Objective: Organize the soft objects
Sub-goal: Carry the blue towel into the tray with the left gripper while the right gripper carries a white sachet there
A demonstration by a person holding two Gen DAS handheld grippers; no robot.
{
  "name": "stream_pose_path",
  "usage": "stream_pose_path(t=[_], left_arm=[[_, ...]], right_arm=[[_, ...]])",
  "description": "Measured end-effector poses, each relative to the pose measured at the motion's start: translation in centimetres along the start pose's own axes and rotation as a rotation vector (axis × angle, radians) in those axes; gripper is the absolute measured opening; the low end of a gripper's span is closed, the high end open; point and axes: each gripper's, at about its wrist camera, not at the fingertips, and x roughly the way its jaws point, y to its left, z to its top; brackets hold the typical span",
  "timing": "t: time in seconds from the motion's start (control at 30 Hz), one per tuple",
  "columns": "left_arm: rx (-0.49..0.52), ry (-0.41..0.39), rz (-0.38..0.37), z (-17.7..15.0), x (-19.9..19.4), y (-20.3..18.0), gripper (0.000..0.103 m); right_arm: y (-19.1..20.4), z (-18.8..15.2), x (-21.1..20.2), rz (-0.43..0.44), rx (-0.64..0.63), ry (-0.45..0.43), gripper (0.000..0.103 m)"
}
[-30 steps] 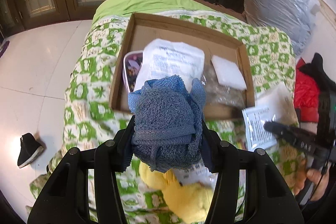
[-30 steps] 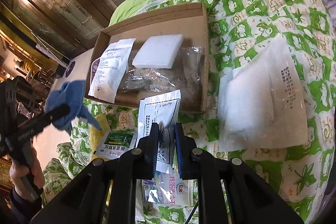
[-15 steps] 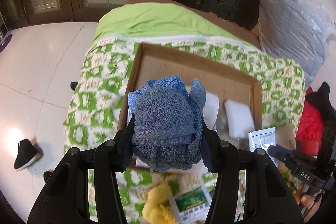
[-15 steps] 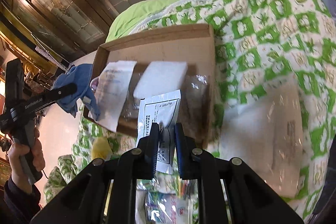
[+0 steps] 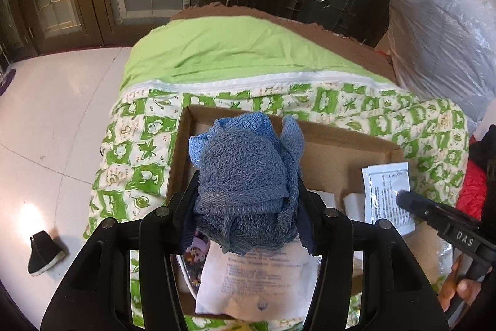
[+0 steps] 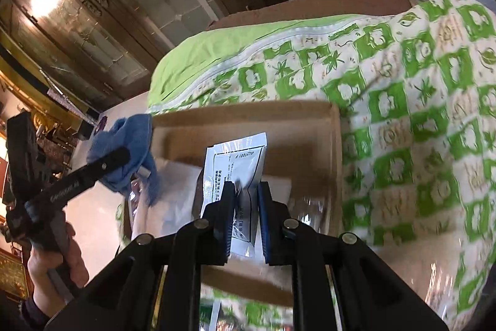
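My left gripper (image 5: 246, 200) is shut on a bunched blue towel (image 5: 245, 172), held above the left part of a shallow cardboard box (image 5: 341, 141). In the right wrist view the same towel (image 6: 124, 141) hangs at the box's left end. My right gripper (image 6: 245, 200) is shut on a flat white printed packet (image 6: 235, 163), held over the box (image 6: 336, 145); that packet (image 5: 387, 191) shows at the right in the left wrist view. Under the towel, inside the box, lie a white printed pouch (image 5: 257, 281) and a colourful picture tin (image 5: 198, 247).
The box rests on a green-and-white patterned quilt (image 5: 136, 163) over a green sheet (image 5: 223, 48). A large clear-wrapped bundle (image 5: 440, 30) stands at the far right. A clear bag (image 6: 434, 269) lies right of the box. A black shoe (image 5: 43, 250) sits on the white floor.
Both grippers have travelled forward over the box with their loads: the towel now hangs above its left part, the packet above its middle. Neither grip has changed.
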Motion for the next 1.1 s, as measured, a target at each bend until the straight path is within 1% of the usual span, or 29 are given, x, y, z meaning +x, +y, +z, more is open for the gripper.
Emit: stream_pose_path(t=[0.2,0.37,0.47,0.5,0.63,0.7,0.73,0.77,0.9,0.93,1.0,1.03,1.1], left_arm=[[-0.021,0.027,0.013,-0.3,2.2,1.3,0.053],[-0.032,0.038,0.022,-0.2,2.9,1.8,0.054],[-0.037,0.031,0.011,-0.1,2.7,1.9,0.061],[-0.036,0.029,0.014,-0.1,2.6,1.8,0.065],[-0.023,0.014,0.028,-0.1,1.8,1.7,0.072],[-0.015,0.009,0.037,-0.2,1.3,1.7,0.076],[-0.012,0.008,0.038,-0.3,1.0,1.7,0.078],[-0.01,0.004,0.038,-0.4,0.6,1.7,0.078],[-0.013,-0.027,0.027,-1.2,-1.8,1.9,0.078],[-0.015,-0.033,0.024,-1.7,-2.6,1.9,0.078],[-0.018,-0.035,0.034,-2.9,-3.8,2.0,0.078],[-0.013,-0.039,0.045,-4.2,-4.7,2.0,0.078],[-0.003,-0.039,0.054,-6.4,-5.7,1.9,0.078]], right_arm=[[-0.7,0.1,2.7,-0.017,0.022,0.028,0.013],[-1.0,0.7,4.3,-0.029,0.027,0.03,0.014],[-1.2,1.2,4.7,-0.047,0.024,0.016,0.015],[-1.3,1.3,4.7,-0.05,0.021,0.013,0.015],[-1.7,1.3,4.0,-0.05,0.036,-0.007,0.016],[-1.9,1.2,3.2,-0.054,0.037,-0.025,0.034],[-1.9,1.1,2.8,-0.052,0.036,-0.034,0.052],[-1.8,0.9,2.4,-0.05,0.034,-0.041,0.06],[-1.6,-0.5,0.6,-0.043,0.025,-0.059,0.061],[-1.5,-1.1,0.2,-0.043,0.023,-0.059,0.062],[-1.5,-2.3,-0.5,-0.039,0.017,-0.05,0.069],[-1.4,-2.9,-0.7,-0.037,0.013,-0.044,0.072],[-1.5,-4.6,-1.2,-0.029,0.006,-0.039,0.072]])
